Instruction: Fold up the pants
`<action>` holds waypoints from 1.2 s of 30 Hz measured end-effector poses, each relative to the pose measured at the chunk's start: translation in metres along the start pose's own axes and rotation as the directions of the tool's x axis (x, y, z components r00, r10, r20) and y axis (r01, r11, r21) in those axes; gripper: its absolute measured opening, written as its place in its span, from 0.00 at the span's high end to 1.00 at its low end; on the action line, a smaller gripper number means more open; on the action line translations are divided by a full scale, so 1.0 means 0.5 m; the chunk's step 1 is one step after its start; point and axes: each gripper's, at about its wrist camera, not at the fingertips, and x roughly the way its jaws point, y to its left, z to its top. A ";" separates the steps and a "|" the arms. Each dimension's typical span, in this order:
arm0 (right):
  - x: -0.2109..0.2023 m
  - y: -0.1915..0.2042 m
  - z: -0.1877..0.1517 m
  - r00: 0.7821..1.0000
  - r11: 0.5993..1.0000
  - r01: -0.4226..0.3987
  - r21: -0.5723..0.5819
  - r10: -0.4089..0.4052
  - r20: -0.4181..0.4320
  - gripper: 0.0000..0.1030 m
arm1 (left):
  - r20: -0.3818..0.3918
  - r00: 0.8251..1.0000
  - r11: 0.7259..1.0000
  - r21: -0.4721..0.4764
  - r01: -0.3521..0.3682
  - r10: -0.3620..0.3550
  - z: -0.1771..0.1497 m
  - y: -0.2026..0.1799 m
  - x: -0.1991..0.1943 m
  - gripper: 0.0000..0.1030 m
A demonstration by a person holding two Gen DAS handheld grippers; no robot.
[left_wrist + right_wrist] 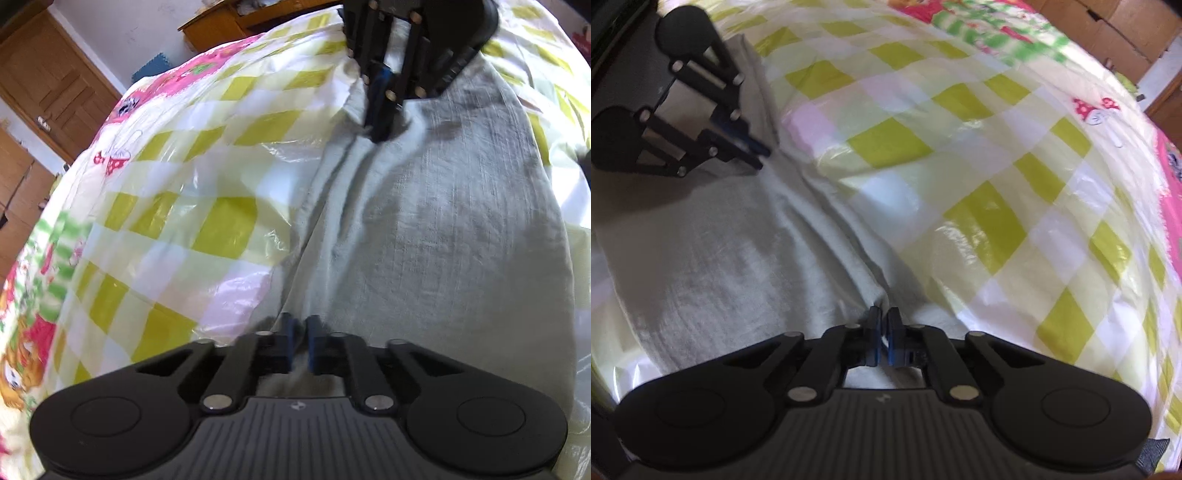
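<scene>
Grey pants (424, 221), one pair; two hand-held grippers, left (300, 341) and right (882, 338), pinch them.

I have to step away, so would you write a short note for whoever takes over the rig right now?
Left gripper: jaws shut, pinching the edge of the pants.
Right gripper: jaws shut on the same long edge, further along it.
Pants: pale grey-green, lying flat and lengthwise on the checked plastic sheet, creased along the gripped edge.
Done: both grips on that edge are taken.
Left: probably lift this edge and carry it across to the far side, smooth it, then fold again. How many folds are already in, the views do not show.
</scene>
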 end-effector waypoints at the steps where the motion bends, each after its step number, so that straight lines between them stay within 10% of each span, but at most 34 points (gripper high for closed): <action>1: -0.008 -0.004 0.002 1.000 1.000 0.011 0.016 -0.012 0.013 0.97 | 0.007 1.000 1.000 0.007 -0.019 0.019 0.001 -0.002 -0.005 0.81; 10: 0.001 -0.037 0.009 0.992 0.986 0.049 0.158 -0.066 0.104 0.91 | 0.006 0.994 0.993 -0.058 -0.106 0.107 -0.010 0.004 -0.006 0.79; 15: -0.055 -0.053 -0.046 0.981 0.950 0.080 0.303 -0.128 0.145 0.72 | 0.004 0.986 0.985 -0.033 -0.168 0.168 -0.027 -0.023 -0.022 0.68; 19: -0.163 -0.078 -0.190 0.958 0.793 0.078 0.604 -0.228 0.175 0.66 | 0.013 0.984 0.980 -0.093 -0.175 0.177 -0.044 -0.032 -0.062 0.62; 26: -0.185 -0.043 -0.472 0.940 0.254 -0.126 0.959 -0.278 0.197 0.64 | 0.024 0.994 0.979 -0.176 -0.104 0.110 -0.043 -0.111 -0.095 0.61; 28: -0.168 -0.033 -0.508 0.922 0.160 -0.209 0.965 -0.298 0.249 0.64 | 0.018 0.993 0.982 -0.151 -0.110 0.114 -0.037 -0.138 -0.097 0.62; 33: -0.127 -0.053 -0.517 0.835 0.069 -0.390 0.918 -0.394 0.384 0.57 | -0.011 0.994 0.985 -0.131 -0.108 0.108 -0.015 -0.156 -0.100 0.62; 36: -0.098 -0.076 -0.483 0.821 0.104 -0.393 0.914 -0.409 0.399 0.58 | -0.026 0.993 0.986 -0.122 -0.113 0.111 -0.010 -0.161 -0.099 0.62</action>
